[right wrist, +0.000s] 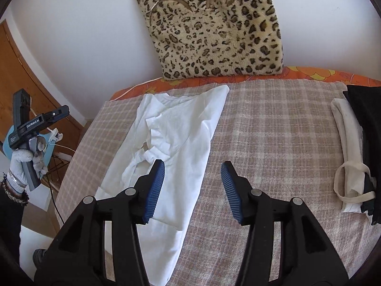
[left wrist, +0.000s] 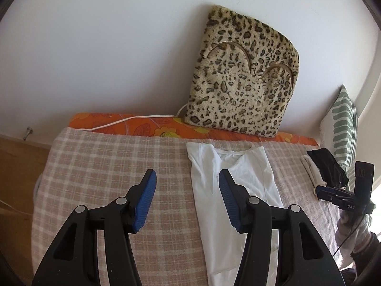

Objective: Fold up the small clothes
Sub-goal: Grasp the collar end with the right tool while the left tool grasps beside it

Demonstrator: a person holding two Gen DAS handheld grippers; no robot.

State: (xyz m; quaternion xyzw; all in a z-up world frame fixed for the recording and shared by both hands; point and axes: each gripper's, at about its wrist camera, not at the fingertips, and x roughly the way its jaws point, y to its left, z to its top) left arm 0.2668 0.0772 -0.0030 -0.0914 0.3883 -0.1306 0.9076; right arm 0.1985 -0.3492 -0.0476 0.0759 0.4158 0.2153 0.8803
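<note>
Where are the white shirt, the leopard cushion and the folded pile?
white shirt (right wrist: 185, 128): right wrist view, on its chest panel.
leopard cushion (left wrist: 243, 76): left wrist view, middle of its furry face.
folded pile (right wrist: 350, 138): right wrist view, on the cream item beside the black one.

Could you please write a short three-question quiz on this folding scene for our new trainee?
1. True or false: the left gripper grips the white shirt.
2. Which stands against the wall: A) leopard-print cushion, B) laundry basket, C) lamp?
3. What colour is the garment on the folded pile at the blanket's right edge?

Key:
1. False; both it and the right gripper are open and empty.
2. A.
3. Black.
</note>
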